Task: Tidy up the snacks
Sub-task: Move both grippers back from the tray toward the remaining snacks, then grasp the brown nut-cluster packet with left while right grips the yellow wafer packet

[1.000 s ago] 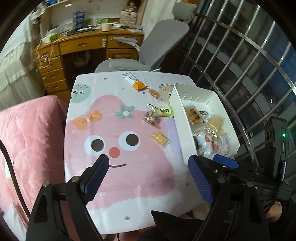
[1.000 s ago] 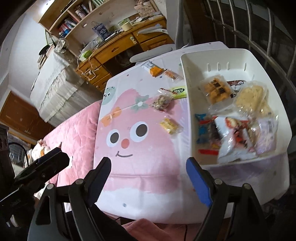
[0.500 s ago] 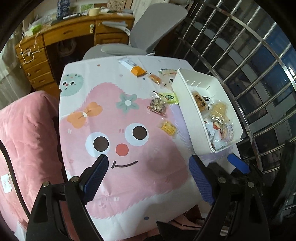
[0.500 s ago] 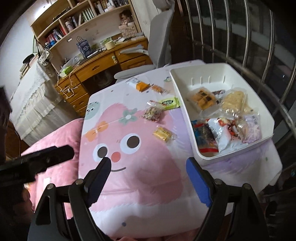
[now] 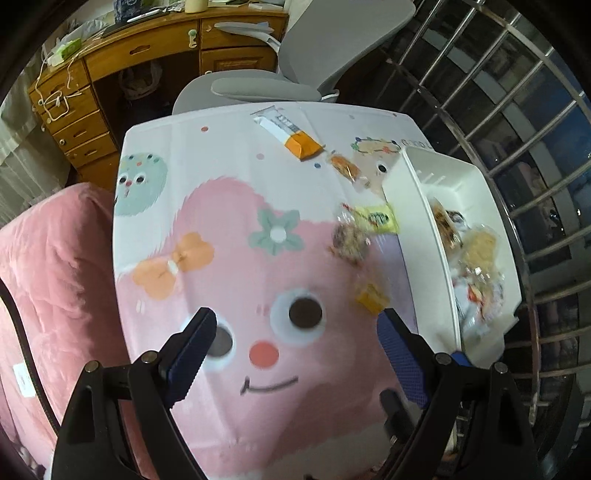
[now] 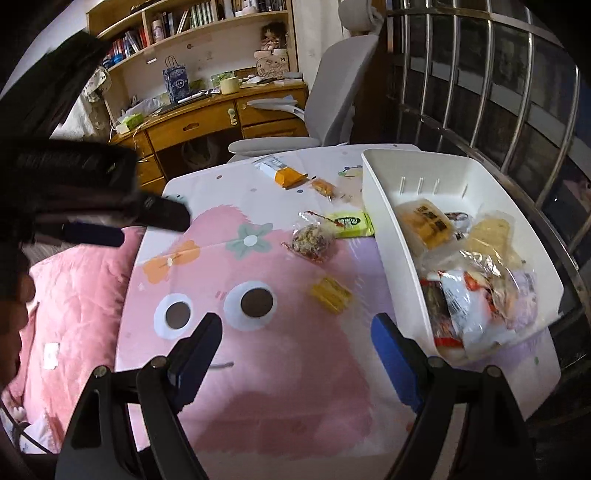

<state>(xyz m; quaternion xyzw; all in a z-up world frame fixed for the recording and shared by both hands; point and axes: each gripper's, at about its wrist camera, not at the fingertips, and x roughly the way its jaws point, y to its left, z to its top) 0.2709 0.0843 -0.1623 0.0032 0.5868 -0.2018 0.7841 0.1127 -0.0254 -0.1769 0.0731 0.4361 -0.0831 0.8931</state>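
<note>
Left gripper (image 5: 293, 345) and right gripper (image 6: 295, 345) — both spread apart, nothing held. Yellow snack packet (image 6: 331, 294) at 1 o'clock: judged light, crinkly, slippery — best pinched across its short sides.

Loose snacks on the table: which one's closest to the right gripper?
The small yellow packet, lying just beyond the right gripper. The brown granola-like pack, green packet and orange ones lie farther away.

wooden desk (image 6: 207, 125) | bookshelf (image 6: 192, 22) above | grey chair (image 6: 332, 99) | barred window (image 6: 498, 85), dark
</note>
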